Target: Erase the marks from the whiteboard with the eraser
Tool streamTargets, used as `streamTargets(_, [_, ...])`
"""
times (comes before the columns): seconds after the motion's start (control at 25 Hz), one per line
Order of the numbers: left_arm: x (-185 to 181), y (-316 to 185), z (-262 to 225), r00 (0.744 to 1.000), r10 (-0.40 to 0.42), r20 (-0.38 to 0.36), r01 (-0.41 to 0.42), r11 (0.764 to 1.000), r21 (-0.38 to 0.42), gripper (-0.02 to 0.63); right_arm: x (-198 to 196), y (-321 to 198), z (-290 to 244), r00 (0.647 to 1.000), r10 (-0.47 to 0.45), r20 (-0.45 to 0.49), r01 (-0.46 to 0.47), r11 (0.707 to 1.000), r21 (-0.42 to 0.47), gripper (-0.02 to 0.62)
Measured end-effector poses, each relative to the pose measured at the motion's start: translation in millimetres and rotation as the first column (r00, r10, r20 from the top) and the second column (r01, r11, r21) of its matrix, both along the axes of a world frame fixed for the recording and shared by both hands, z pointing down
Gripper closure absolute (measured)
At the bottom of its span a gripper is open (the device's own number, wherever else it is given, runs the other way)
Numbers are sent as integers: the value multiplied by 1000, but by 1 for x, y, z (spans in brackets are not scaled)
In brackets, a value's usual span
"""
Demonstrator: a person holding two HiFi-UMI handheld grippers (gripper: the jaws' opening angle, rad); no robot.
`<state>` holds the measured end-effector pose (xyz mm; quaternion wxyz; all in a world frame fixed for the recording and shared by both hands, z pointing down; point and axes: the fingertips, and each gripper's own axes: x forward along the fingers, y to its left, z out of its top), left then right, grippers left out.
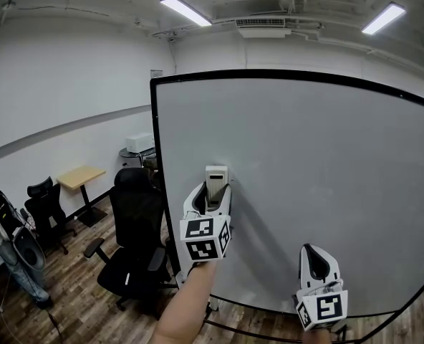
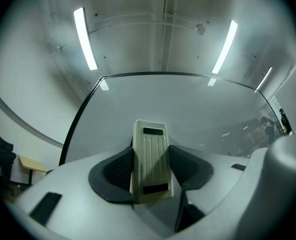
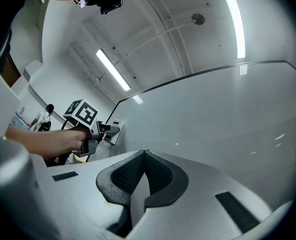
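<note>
A large black-framed whiteboard [image 1: 305, 178] stands upright in front of me; its surface shows no marks. My left gripper [image 1: 213, 192] is shut on a cream ribbed eraser [image 1: 215, 181], which rests against the board near its left edge. In the left gripper view the eraser [image 2: 150, 161] sits clamped between the dark pads [image 2: 119, 169]. My right gripper [image 1: 316, 260] hangs lower right, close to the board, shut with nothing held. Its pads [image 3: 160, 171] meet in the right gripper view, where the left gripper [image 3: 108, 130] and eraser [image 3: 114, 130] show at left.
Left of the board stand a black office chair [image 1: 133, 242], a second chair [image 1: 46, 206], a small wooden table [image 1: 81, 178] and a white device [image 1: 140, 142] on a stand. The board's black base rail [image 1: 269, 310] runs over the wooden floor. Ceiling lights [image 1: 185, 10] are overhead.
</note>
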<state>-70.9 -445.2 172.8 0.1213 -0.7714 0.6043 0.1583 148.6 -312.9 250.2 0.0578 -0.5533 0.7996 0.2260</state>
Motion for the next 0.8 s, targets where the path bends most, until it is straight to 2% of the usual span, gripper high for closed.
streamTargets(0.24, [35, 7, 1, 997, 75, 9, -75, 997, 3, 362, 7, 6, 5, 1000, 9, -3, -9, 1000, 6, 577])
streamTargets(0.44, [71, 17, -4, 988, 140, 59, -141, 990, 11, 362, 18, 9, 2, 1000, 28, 10, -28, 1000, 6, 577])
streamTargets(0.8, [134, 34, 5, 956, 256, 141, -259, 966, 3, 362, 29, 12, 7, 999, 41, 24, -41, 999, 4, 577])
